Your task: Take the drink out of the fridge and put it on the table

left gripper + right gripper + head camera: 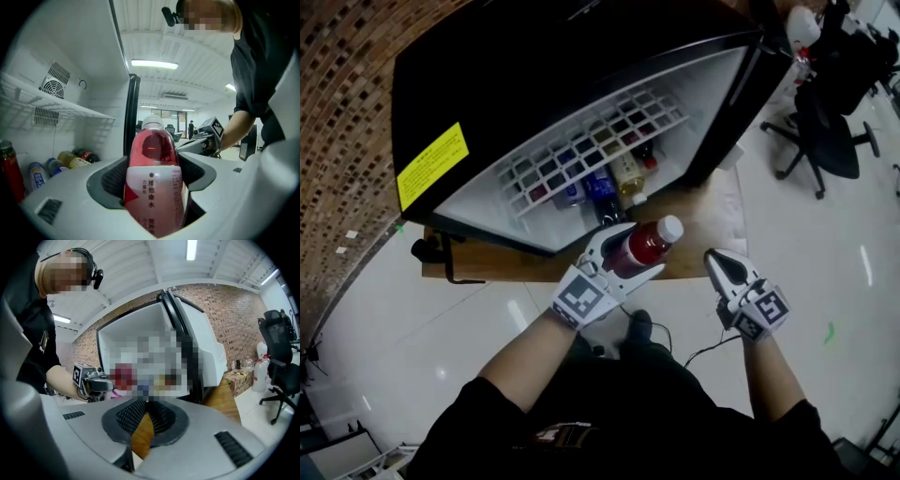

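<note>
A bottle of red drink with a white cap sits between the jaws of my left gripper, which is shut on its body. I hold it in front of the open black mini fridge, just outside the fridge's mouth and above the wooden table. My right gripper hangs to the right of the bottle with its jaws shut and nothing between them. More bottles lie on the fridge floor under a white wire shelf.
The fridge door stands open to the right. A black office chair stands on the pale floor to the right. A brick wall runs along the left. A red can stands at the fridge's left side.
</note>
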Demonstrator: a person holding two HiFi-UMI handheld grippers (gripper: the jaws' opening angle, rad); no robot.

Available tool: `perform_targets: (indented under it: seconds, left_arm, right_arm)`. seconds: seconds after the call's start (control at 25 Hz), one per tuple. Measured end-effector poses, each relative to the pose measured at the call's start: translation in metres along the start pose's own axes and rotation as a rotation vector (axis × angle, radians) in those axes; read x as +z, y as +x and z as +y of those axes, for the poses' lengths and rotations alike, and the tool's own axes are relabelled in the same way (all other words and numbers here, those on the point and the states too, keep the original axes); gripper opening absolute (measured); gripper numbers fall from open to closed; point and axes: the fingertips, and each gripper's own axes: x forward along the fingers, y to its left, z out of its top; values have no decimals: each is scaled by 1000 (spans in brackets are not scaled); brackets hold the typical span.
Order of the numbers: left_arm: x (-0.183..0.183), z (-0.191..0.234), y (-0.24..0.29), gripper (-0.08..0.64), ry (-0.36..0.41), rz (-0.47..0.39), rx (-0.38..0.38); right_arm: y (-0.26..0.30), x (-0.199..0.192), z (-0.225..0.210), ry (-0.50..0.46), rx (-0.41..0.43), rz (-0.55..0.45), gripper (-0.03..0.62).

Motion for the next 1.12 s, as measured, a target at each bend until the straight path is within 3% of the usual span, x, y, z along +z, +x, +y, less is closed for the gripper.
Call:
perform_targets:
  seconds: [0.24, 0.52, 0.8, 1.12]
  left_arm:
    - [-28, 8, 9, 333, -36, -85, -27]
    - [-61, -5, 34, 333, -59, -80, -74]
    - [-51, -2, 52, 334, -137, -192, -90]
    - [-61, 6, 47, 334, -128, -152, -71]
  right_arm:
    - [21, -17, -9, 10, -26, 7, 32]
    - [24, -31, -16, 7, -50, 15, 32]
    - [11, -46, -25, 25, -75, 39, 32]
    - [15, -34, -24, 49, -50, 19, 32]
